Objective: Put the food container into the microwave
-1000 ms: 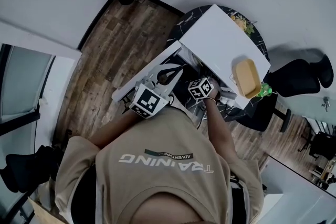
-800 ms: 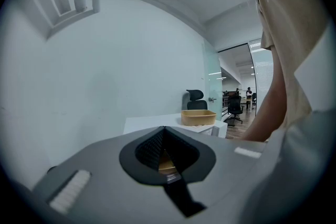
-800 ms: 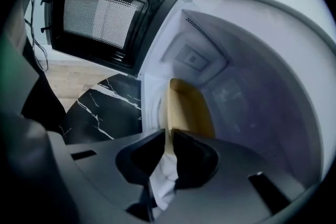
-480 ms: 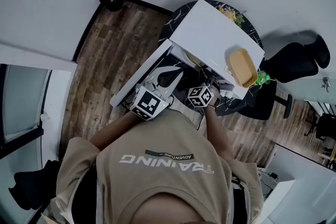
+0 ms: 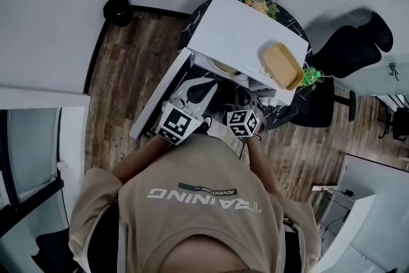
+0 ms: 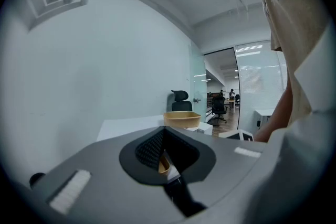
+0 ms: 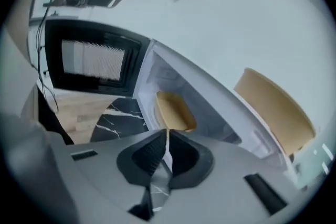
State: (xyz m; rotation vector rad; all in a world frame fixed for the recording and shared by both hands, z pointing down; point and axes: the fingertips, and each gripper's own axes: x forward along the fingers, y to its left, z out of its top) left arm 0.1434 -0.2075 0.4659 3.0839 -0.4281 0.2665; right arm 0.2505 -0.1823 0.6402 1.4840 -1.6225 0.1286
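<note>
Head view, your shirt [image 5: 198, 201] reads TRAINING ADVENTURE in mirrored print, shallow tan food container [image 7: 173, 110] sits inside the open microwave [image 5: 243, 29], second tan tray [image 5: 283, 66] on top, your left gripper [image 6: 163, 131] and right gripper [image 7: 167, 132] both have jaws closed on nothing.

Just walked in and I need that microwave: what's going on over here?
A person stands at the white microwave with a gripper in each hand. Its door is swung open, and a tan food container sits inside the cavity. A second tan container rests on top of the microwave. The left claw and the right claw are both shut and empty, in front of the opening. The container looks placed; the door is not yet closed.
</note>
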